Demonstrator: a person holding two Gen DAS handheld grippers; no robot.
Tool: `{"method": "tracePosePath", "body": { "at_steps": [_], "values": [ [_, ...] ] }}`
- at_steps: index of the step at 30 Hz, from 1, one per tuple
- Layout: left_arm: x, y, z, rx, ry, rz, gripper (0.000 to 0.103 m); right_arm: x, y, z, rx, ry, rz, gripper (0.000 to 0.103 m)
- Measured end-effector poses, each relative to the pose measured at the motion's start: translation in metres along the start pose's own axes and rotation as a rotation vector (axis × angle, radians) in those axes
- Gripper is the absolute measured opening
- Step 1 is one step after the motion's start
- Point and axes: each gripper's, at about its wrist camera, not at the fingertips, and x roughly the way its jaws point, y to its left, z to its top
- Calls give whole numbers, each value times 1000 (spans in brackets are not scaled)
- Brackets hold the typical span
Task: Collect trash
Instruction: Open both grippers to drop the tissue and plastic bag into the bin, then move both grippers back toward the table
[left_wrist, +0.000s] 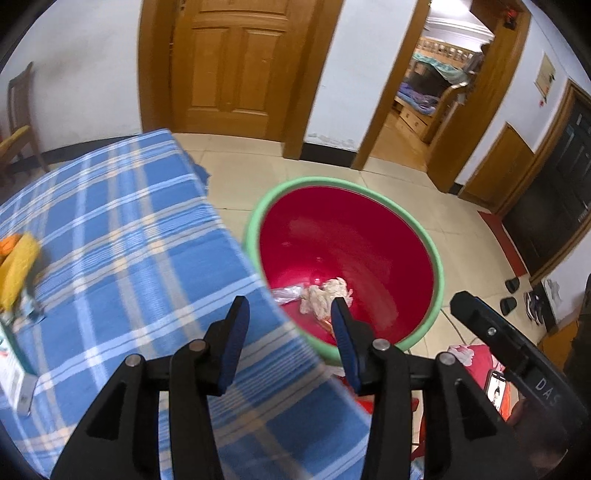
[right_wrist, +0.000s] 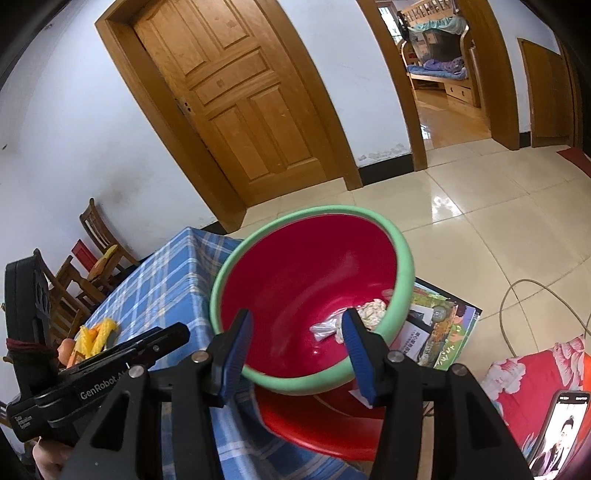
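A red basin with a green rim (left_wrist: 439, 266) (right_wrist: 404, 266) stands beside the table, on a red stool (right_wrist: 317, 424). Inside it lie a crumpled white tissue (left_wrist: 328, 291) (right_wrist: 373, 310) and a clear plastic wrapper (left_wrist: 288, 293) (right_wrist: 325, 328). My left gripper (left_wrist: 290, 317) is open and empty, over the table's right edge near the basin. My right gripper (right_wrist: 297, 328) is open and empty, just above the basin's near rim. Yellow and orange items (left_wrist: 16, 266) (right_wrist: 94, 336) lie on the blue plaid tablecloth (left_wrist: 122, 236) (right_wrist: 162, 280).
A white box (left_wrist: 9, 365) lies at the table's left edge. Wooden chairs (right_wrist: 99, 251) stand behind the table. Picture books (right_wrist: 439, 328), a cable (right_wrist: 517, 295), a red floral cushion (right_wrist: 535, 384) and a phone (right_wrist: 561, 435) lie on the tiled floor. Shoes (left_wrist: 511, 291) sit by the dark door.
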Motion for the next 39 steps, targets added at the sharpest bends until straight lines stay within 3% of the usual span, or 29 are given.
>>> {"method": "tracePosePath", "body": {
  "at_steps": [13, 39],
  "values": [
    [-52, 65, -15, -112, -72, 114, 46, -4, 39, -15, -54, 30, 67, 56],
    [-126, 177, -58, -297, -165, 263, 46, 5, 121, -41, -163, 91, 148, 68]
  ]
}}
